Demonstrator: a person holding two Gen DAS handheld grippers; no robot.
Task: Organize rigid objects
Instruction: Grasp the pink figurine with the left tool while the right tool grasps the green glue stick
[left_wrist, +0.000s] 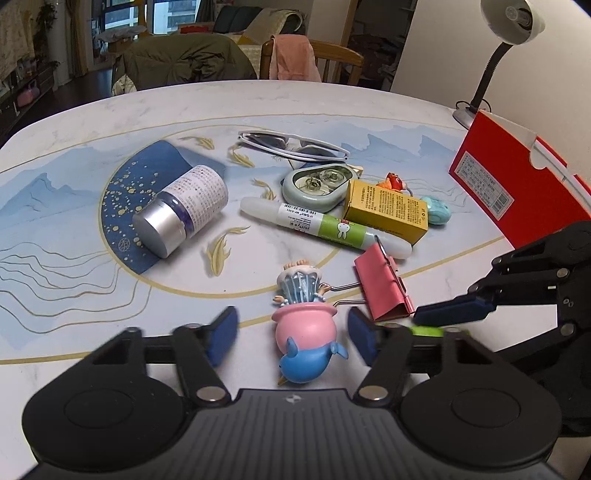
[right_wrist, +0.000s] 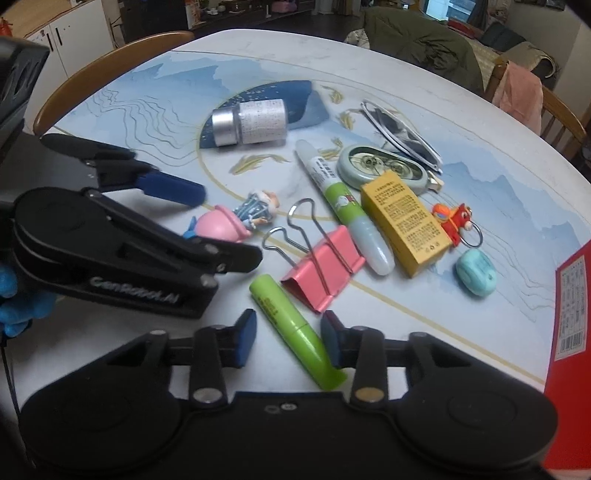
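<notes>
Since the figurine (left_wrist: 303, 325) lies near-center betw. the left gripper (left_wrist: 291, 334) pads, not yet pinched, it could roll out. Right gripper (right_wrist: 288, 341) straddles the green tube (right_wrist: 297, 328), one pad touching, unclamped; tube may skid into the pink clip (right_wrist: 323, 273) beside it.

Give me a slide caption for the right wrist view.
Right gripper straddles a lime-green tube beside a pink binder clip.
</notes>
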